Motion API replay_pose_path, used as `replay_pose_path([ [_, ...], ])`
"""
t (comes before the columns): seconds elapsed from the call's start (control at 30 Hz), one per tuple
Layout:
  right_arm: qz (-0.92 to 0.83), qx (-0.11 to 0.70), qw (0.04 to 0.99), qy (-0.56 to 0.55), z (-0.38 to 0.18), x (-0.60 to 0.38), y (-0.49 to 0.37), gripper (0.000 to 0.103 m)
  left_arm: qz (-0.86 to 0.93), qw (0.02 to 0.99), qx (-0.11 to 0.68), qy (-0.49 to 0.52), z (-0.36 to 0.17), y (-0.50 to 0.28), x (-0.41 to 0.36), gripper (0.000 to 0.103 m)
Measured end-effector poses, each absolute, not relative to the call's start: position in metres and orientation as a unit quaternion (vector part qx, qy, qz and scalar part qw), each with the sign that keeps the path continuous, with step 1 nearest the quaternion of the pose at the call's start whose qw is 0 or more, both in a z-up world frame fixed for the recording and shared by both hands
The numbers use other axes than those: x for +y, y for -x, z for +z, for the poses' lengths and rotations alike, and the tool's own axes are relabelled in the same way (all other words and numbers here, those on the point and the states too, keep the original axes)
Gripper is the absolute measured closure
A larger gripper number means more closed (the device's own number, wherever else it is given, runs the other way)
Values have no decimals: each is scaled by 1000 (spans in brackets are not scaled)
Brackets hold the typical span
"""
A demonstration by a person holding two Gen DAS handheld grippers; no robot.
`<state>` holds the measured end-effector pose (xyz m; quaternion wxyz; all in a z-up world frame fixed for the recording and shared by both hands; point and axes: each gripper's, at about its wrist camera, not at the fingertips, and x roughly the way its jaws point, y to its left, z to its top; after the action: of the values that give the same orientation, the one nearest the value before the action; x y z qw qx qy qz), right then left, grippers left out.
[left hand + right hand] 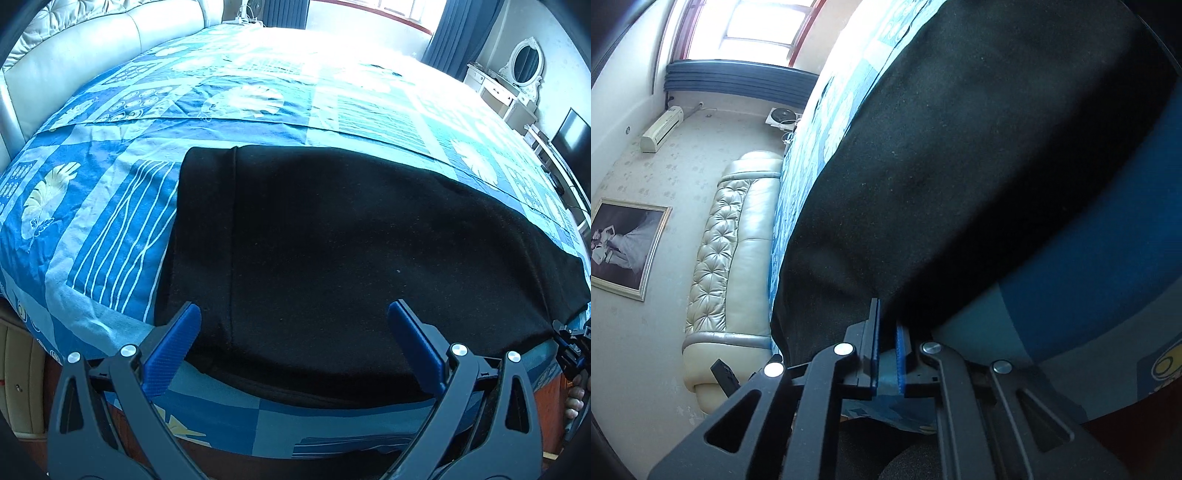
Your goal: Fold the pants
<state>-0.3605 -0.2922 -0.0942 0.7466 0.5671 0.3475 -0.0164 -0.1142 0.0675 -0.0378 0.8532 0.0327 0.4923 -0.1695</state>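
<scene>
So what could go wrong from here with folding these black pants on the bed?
1. The right gripper pinches only the very edge of the black fabric pants, so the cloth may slip out when pulled.
2. The left gripper is open above the pants, holding nothing; a one-sided lift could skew the fold.
3. The pants lie near the edge of the blue patterned bedsheet and could slide off.

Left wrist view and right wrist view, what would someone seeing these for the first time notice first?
The black pants stand out first, spread flat across the near part of the blue patterned bedspread. The left gripper hangs over their near edge with its jaws wide open. The right gripper is at the pants' edge, jaws nearly together on the cloth.
</scene>
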Motion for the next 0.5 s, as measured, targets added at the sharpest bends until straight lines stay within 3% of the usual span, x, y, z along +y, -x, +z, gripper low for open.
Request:
replay_pose_path([
  [0.13, -17, 342, 746, -571, -95, -291, 355, 96, -157, 854, 496, -29, -44, 114, 78, 2],
  [0.23, -10, 334, 749, -573, -86, -283, 350, 91, -157, 854, 496, -27, -43, 114, 80, 2],
  [0.37, 27, 340, 743, -576, -85, -258, 334, 76, -158, 858, 488, -26, -39, 116, 79, 2],
  [0.5, 54, 350, 722, -594, -95, -231, 311, 74, -177, 868, 463, -34, -26, 124, 68, 2],
])
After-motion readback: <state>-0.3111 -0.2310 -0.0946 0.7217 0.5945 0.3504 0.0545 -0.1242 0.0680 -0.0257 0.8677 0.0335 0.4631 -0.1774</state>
